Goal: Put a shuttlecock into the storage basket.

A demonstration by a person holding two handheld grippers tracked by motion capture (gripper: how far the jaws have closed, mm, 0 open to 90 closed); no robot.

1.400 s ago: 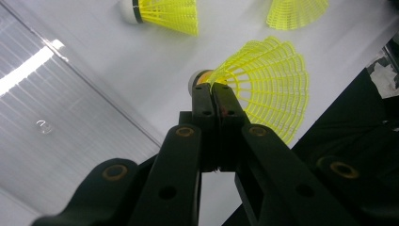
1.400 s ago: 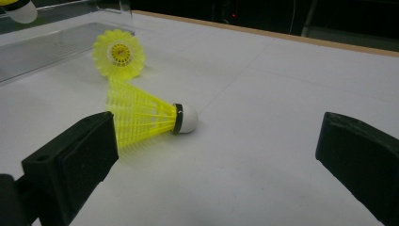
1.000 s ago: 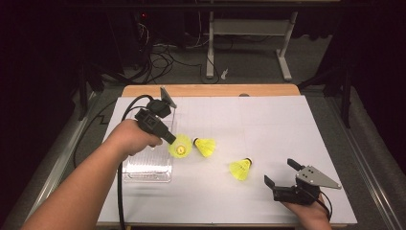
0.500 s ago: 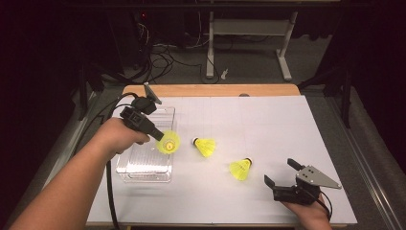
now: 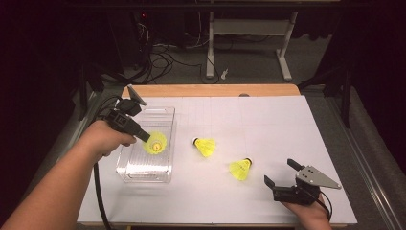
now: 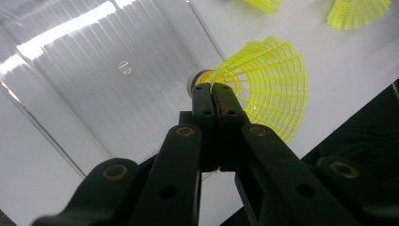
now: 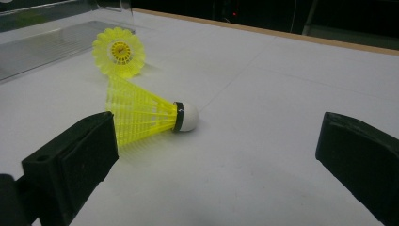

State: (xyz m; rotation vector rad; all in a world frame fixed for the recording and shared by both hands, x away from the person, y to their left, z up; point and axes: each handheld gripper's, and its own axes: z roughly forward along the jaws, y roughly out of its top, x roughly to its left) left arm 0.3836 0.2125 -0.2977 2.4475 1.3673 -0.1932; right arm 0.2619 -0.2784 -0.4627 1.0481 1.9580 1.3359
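One yellow shuttlecock [image 5: 155,143], pinched at its skirt by the left gripper [image 6: 214,89]'s closed fingers, has been carried from the worktop [image 5: 287,124] to above the clear plastic box [image 5: 160,175], probably ready for release. Two more shuttlecocks [image 5: 205,146] lie apart on the worktop, the nearer shuttlecock [image 7: 146,116] before the right gripper [image 7: 216,155], whose wide-open fingers hold nothing.

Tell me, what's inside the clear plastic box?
A yellow shuttlecock hangs over the clear box, pinched by its skirt in the left gripper. The ribbed floor that shows looks bare. The hand and gripper cover the box's left side, so that part stays unknown.
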